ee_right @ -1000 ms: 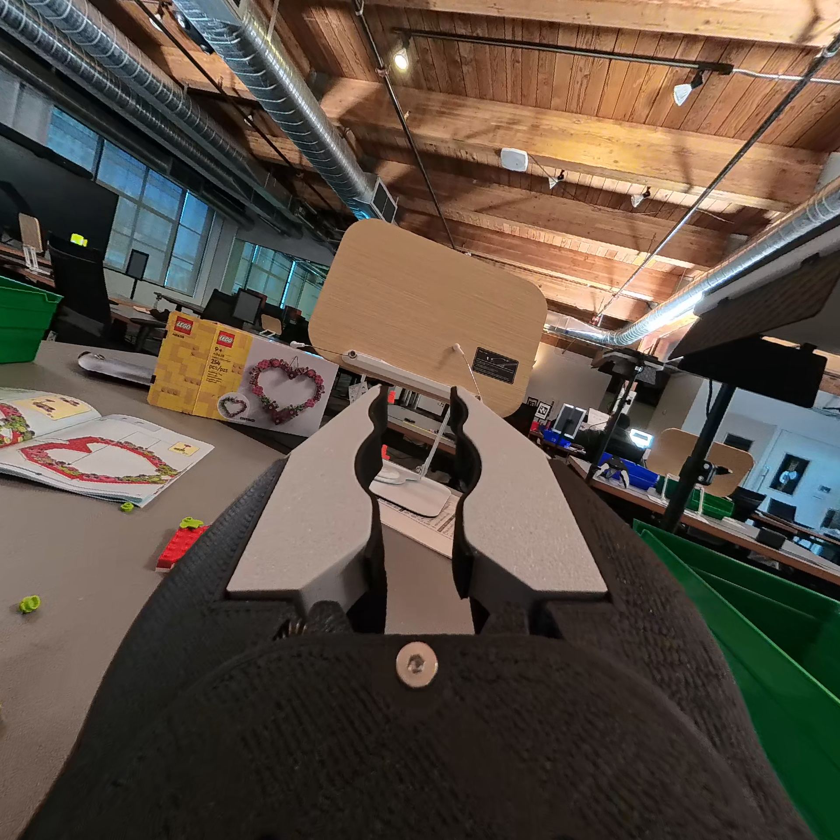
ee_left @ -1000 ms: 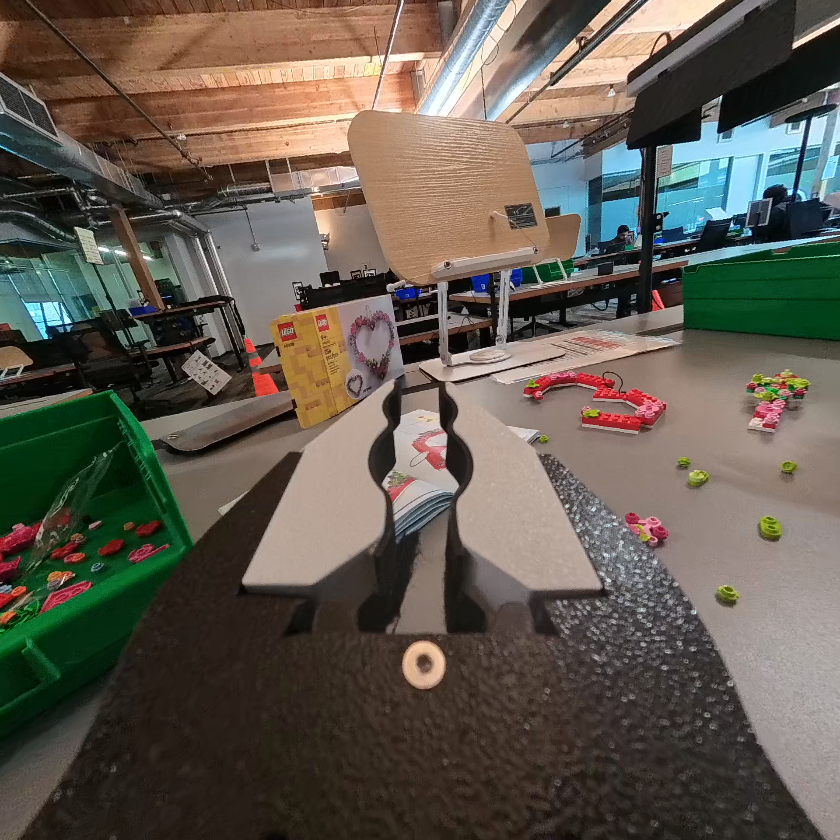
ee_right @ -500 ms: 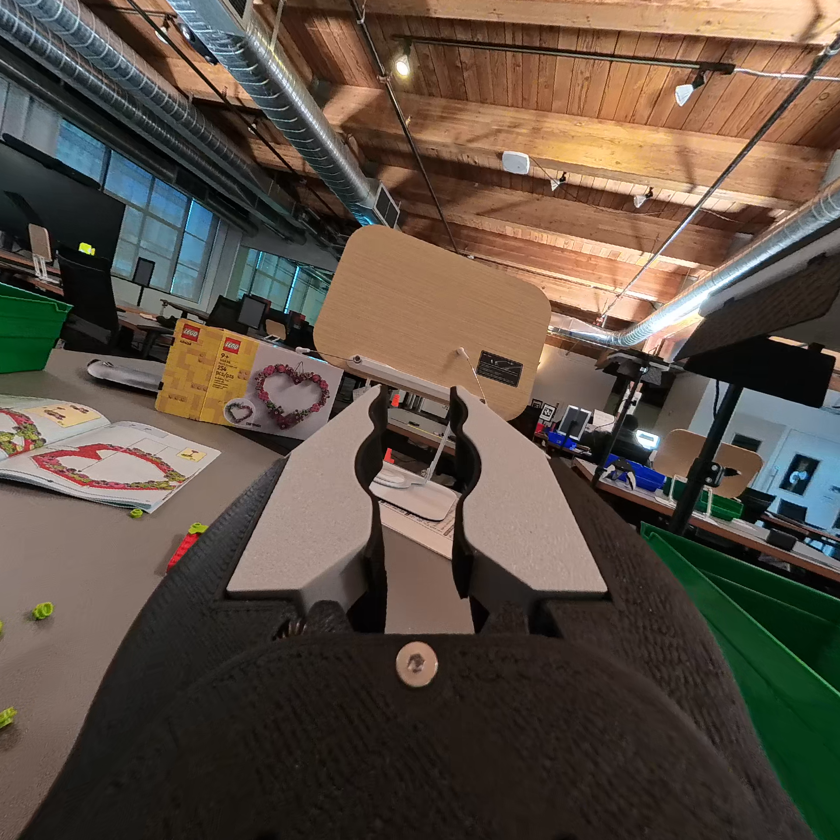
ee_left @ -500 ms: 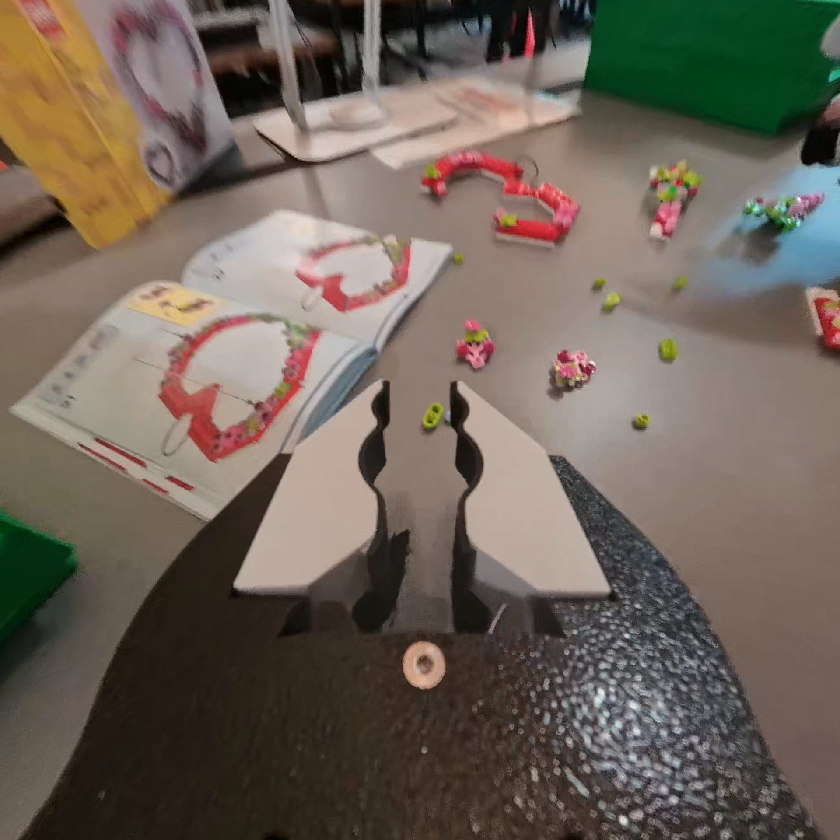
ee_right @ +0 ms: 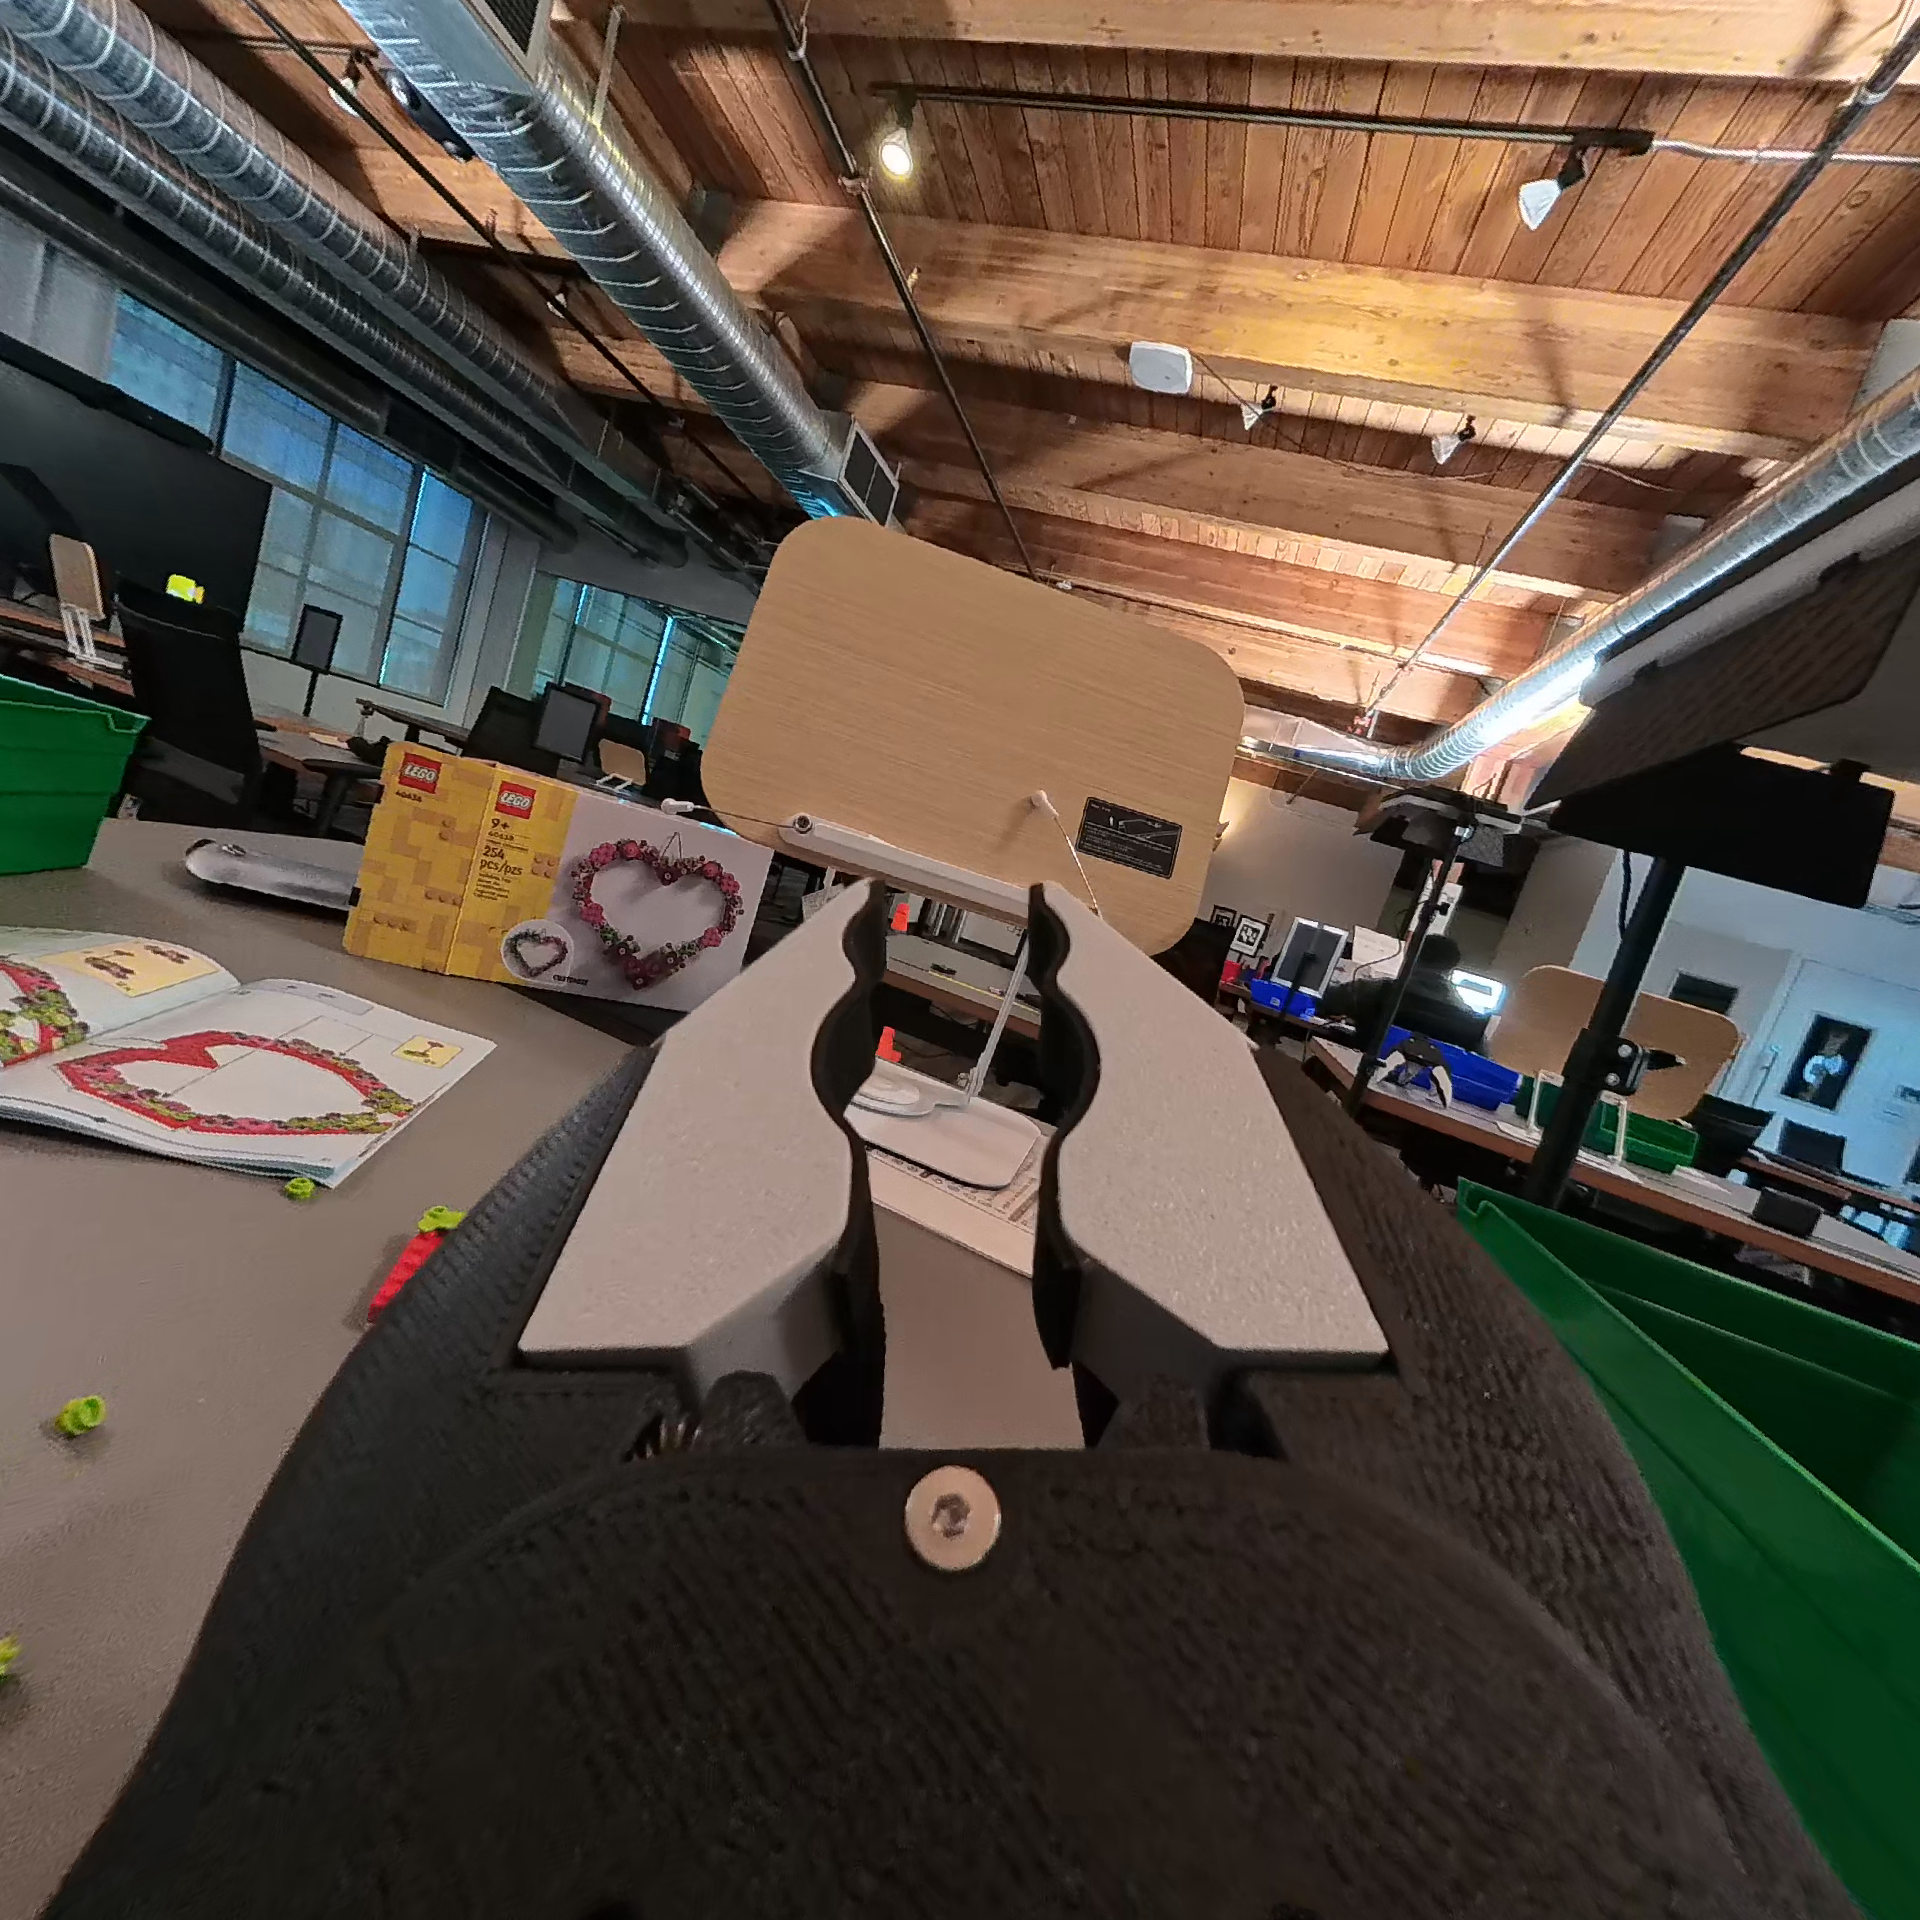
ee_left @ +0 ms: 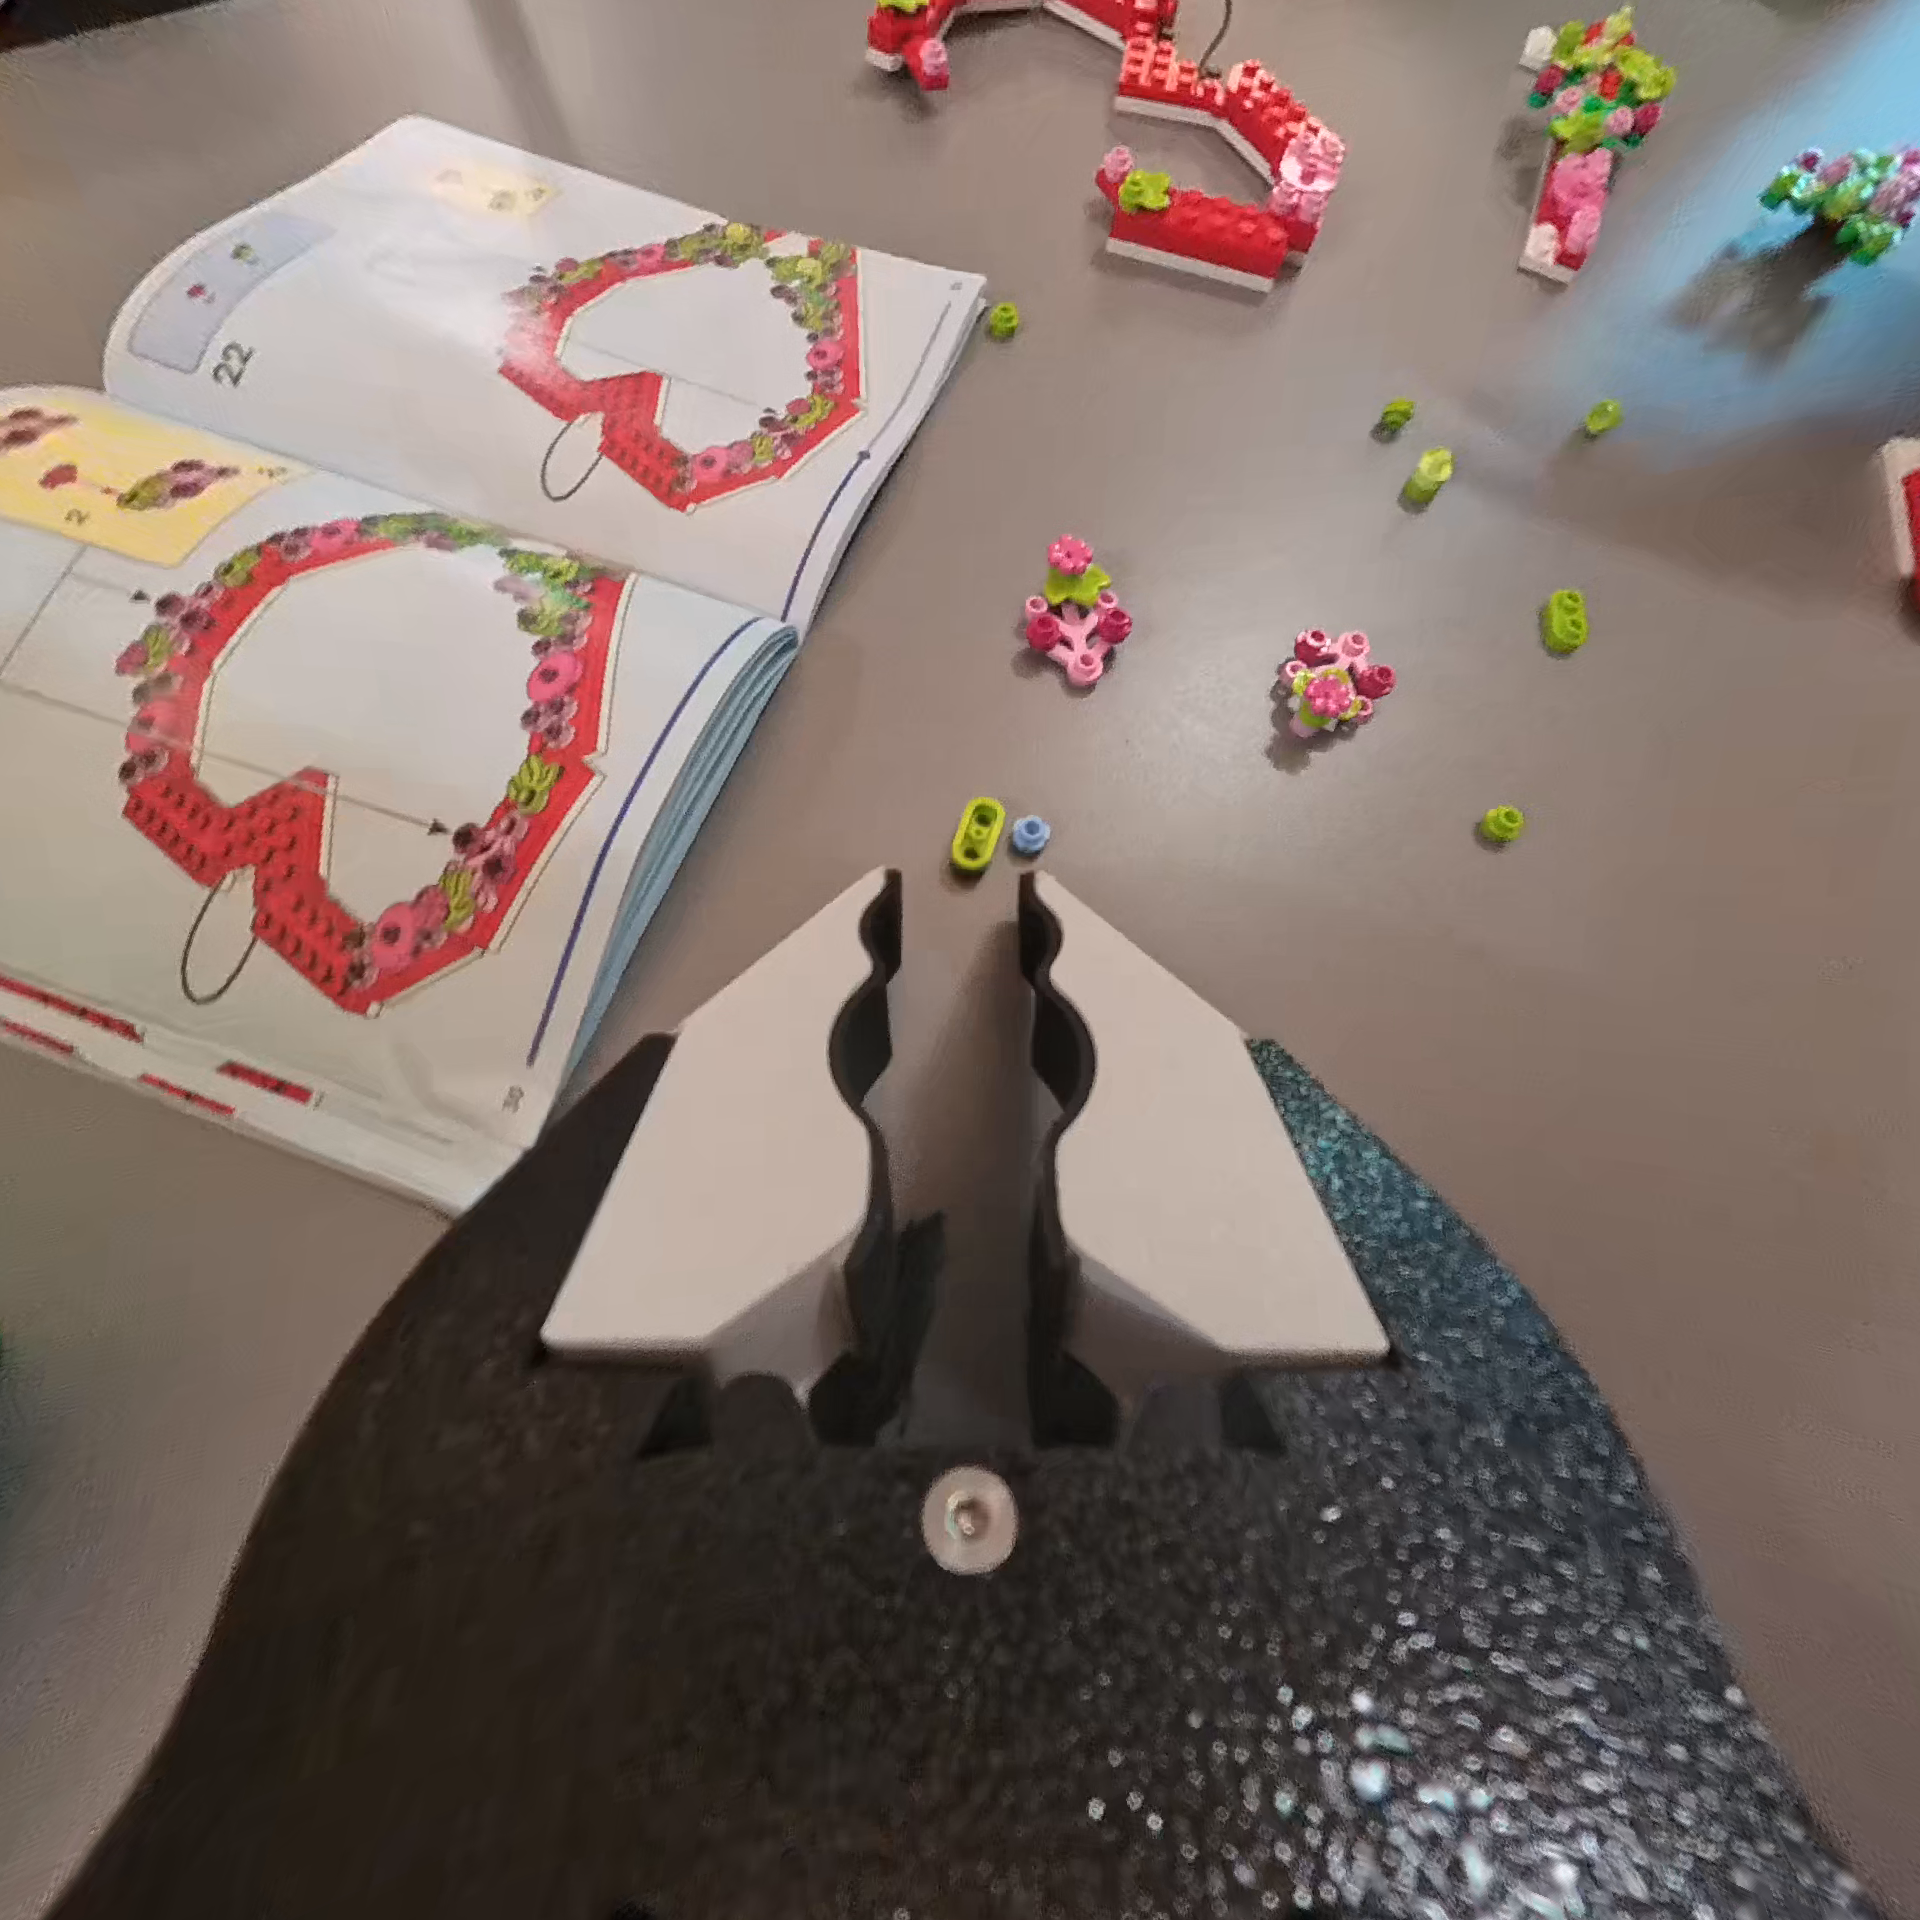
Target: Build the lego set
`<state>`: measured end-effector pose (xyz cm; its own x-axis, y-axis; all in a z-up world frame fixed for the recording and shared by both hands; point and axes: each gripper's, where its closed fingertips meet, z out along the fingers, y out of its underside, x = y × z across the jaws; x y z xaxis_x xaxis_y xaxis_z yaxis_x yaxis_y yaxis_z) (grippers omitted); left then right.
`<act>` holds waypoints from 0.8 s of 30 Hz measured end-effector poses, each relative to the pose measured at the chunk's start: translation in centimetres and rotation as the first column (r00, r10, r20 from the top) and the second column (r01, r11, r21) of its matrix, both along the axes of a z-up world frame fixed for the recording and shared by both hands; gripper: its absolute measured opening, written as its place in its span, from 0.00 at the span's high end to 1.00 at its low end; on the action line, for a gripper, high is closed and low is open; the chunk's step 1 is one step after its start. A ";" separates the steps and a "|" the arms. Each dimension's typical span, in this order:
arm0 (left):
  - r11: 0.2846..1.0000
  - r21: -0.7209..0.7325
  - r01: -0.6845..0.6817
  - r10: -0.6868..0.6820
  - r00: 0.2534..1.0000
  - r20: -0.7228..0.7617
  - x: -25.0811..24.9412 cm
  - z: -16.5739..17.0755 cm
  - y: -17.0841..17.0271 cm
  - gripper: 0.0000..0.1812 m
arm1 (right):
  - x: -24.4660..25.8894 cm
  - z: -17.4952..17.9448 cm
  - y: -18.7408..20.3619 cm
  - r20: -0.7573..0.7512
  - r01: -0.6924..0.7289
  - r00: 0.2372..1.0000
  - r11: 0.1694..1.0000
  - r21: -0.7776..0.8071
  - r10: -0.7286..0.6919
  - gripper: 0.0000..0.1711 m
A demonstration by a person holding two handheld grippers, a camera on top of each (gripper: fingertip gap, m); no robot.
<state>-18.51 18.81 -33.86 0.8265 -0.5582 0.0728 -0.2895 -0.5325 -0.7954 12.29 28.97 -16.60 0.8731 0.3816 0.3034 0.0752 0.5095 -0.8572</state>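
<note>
Your left tongs (ee_left: pixel 958 878) point down at the grey desk (ee_left: pixel 1351 1039) with their jaws apart and nothing between them; just ahead of the tips lie one lime oval piece (ee_left: pixel 977 831) and one small blue round stud (ee_left: pixel 1030 834), side by side and almost touching. Left of them the instruction booklet (ee_left: pixel 416 582) lies open, showing two heart pictures. Beyond the tips you have two small pink flower clusters (ee_left: pixel 1075 613) (ee_left: pixel 1333 684) near each other, and six more loose lime pieces scattered around, one of them (ee_left: pixel 1562 620) to the right. At the far edge sits one red partly built heart frame (ee_left: pixel 1210 156), with one pink-and-green flower strip (ee_left: pixel 1579 145) well to its right. Your right tongs (ee_right: pixel 958 894) are also open and empty, held level above the desk and aimed at one wooden book stand (ee_right: pixel 966 717). One yellow set box (ee_right: pixel 551 883) stands to its left, and one green bin (ee_right: pixel 1714 1403) sits at your right.
</note>
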 end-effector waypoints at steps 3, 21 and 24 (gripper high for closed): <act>1.000 0.001 0.027 -0.027 1.000 -0.003 0.2 0.0 0.4 0.90 | 0.0 -0.1 0.1 0.003 0.002 1.000 1.000 -0.006 -0.002 0.85; 0.969 0.230 0.087 -0.220 0.721 0.658 8.3 11.2 0.2 0.97 | -7.6 -0.6 -5.5 0.256 -0.287 0.934 0.951 0.117 0.250 0.90; 0.969 0.208 0.132 -0.247 0.513 0.822 11.5 13.4 -0.8 0.97 | -11.8 -1.0 -10.0 0.285 -0.537 0.819 0.840 0.077 0.497 0.86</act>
<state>-6.97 17.99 -20.45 0.2884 -0.7448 0.6018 0.4554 -0.4462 -0.7704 0.51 18.99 -17.61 0.4496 0.6893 0.5681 -0.0396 0.6507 -0.7583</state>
